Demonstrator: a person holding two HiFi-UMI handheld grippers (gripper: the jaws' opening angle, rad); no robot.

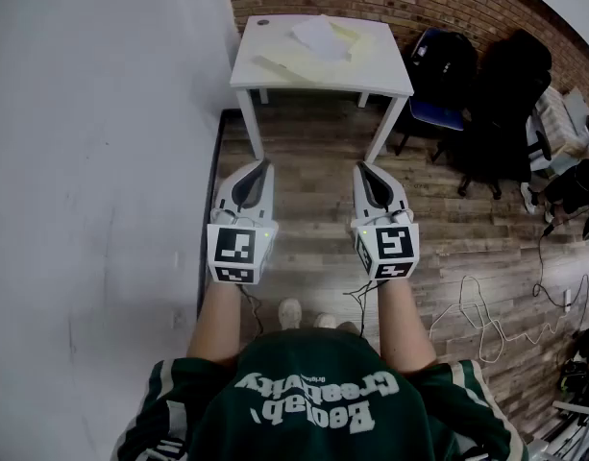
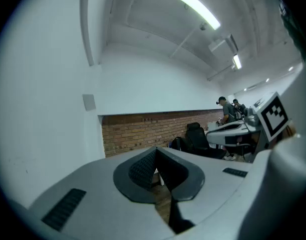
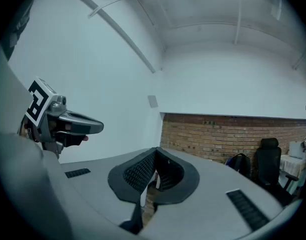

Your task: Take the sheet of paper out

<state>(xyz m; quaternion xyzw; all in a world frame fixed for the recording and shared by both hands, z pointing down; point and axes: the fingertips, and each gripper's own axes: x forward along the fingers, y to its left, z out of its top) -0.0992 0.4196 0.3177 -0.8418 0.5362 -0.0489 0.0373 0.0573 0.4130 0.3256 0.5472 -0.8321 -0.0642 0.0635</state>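
A white sheet of paper [image 1: 320, 36] lies on a pale yellowish folder [image 1: 296, 62] on the small white table [image 1: 390, 77] ahead of me. Both grippers are held level over the wooden floor, well short of the table and side by side. My left gripper [image 1: 265, 165] [image 2: 155, 151] is shut with nothing between its jaws. My right gripper [image 1: 361, 167] [image 3: 155, 151] also has its tips together and holds nothing. Each gripper view shows the other gripper off to the side: the right one [image 2: 242, 126] and the left one [image 3: 68, 124].
A white wall [image 1: 92, 161] runs along the left. A brick wall [image 1: 419, 3] stands behind the table. A blue chair with a backpack [image 1: 438, 70] and a black office chair [image 1: 510, 104] stand to the table's right. Cables [image 1: 486, 315] trail on the floor at right. People [image 2: 227, 109] stand far off.
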